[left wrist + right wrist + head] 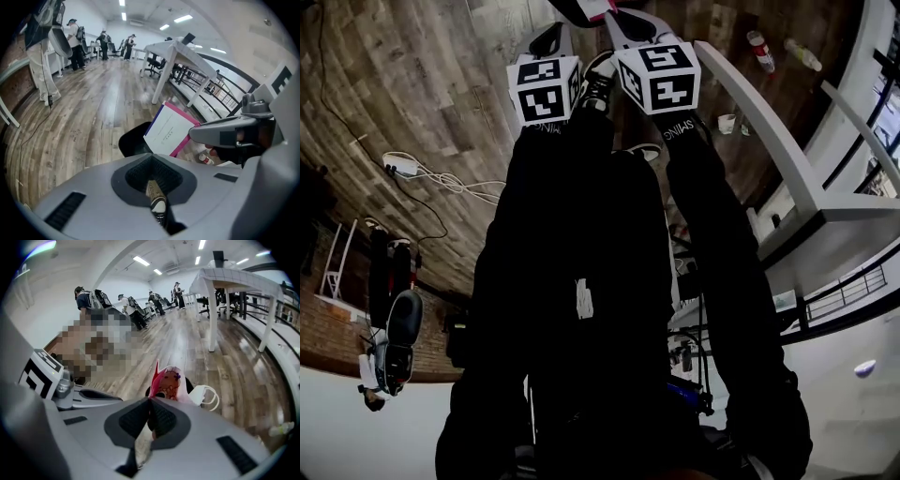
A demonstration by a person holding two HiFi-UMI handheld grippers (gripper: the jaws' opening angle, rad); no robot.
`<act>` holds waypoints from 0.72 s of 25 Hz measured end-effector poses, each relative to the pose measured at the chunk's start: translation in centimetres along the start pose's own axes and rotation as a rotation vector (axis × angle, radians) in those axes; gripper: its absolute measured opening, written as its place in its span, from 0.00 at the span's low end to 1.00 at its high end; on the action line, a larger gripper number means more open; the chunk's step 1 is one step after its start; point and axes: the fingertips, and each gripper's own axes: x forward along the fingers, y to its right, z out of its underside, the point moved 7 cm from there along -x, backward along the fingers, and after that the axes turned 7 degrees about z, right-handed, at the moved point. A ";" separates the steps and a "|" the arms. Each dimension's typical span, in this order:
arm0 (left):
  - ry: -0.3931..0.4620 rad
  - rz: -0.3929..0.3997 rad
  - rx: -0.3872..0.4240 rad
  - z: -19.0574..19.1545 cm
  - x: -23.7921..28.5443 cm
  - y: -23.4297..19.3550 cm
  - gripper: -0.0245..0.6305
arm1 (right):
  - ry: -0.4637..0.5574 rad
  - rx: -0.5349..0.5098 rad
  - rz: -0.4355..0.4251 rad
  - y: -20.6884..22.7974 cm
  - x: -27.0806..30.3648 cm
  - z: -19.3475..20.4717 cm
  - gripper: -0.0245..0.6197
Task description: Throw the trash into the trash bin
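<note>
One wood-plank floor (pixel 93 108) under everything. One long white table (pixel 173 51) to the right, on slanted legs, with black railing (pixel 206 89) beyond. At least four people (pixel 72 40) far off toward the room's end, standing. Two dark sleeves (pixel 581 281) filling the middle of the head view, each ending in a marker cube (pixel 546 86).

One black trash bin (pixel 132 138) on the floor just ahead of both grippers, half hidden behind the trash. Two grippers side by side, pointing forward and down at the bin.

- Left gripper (pixel 152 171): closed, jaws pinching one thin printed wrapper (pixel 158 202), with only a narrow strip showing between the pads.
- Right gripper (pixel 151 414): closed as well, jaws clamped on one flat packet (pixel 167 382). Pink and red in its own view, white-faced with a pink edge in the left gripper view. Held in front of the bin and overlapping it in both gripper views.

One white power strip (pixel 403 167) with loose cable on the floor at the left of the head view. One white looped thing, mask-like (pixel 206 395), on the floor just right of the bin. Two bottles (pixel 759 49) lying on the floor beside the table in the head view, well apart from the grippers. One small white cup (pixel 727 122) near the table
</note>
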 end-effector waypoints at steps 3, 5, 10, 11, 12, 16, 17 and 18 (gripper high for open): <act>-0.002 0.008 0.000 0.7 1.5 -0.9 0.04 | -0.022 -0.011 0.013 0.6 2.4 1.1 0.07; 0.000 0.008 -0.007 1.2 2.4 -1.6 0.04 | -0.037 -0.026 0.018 0.8 3.9 2.0 0.07; 0.001 0.002 -0.026 2.4 4.2 -2.5 0.04 | -0.065 -0.047 0.021 1.3 7.1 3.9 0.07; 0.000 0.003 -0.029 2.6 4.5 -2.7 0.04 | -0.072 -0.047 0.022 1.4 7.6 4.3 0.07; -0.002 0.003 -0.031 2.8 4.7 -2.8 0.04 | -0.081 -0.048 0.026 1.5 8.1 4.5 0.07; -0.011 0.003 -0.029 3.2 4.7 -2.8 0.04 | -0.116 -0.052 0.043 1.4 8.6 5.2 0.07; -0.014 0.003 -0.028 3.2 4.5 -2.7 0.04 | -0.117 -0.042 0.040 1.3 8.4 5.2 0.07; -0.017 0.003 -0.028 3.2 4.4 -2.6 0.04 | -0.118 -0.033 0.034 1.2 8.1 5.2 0.08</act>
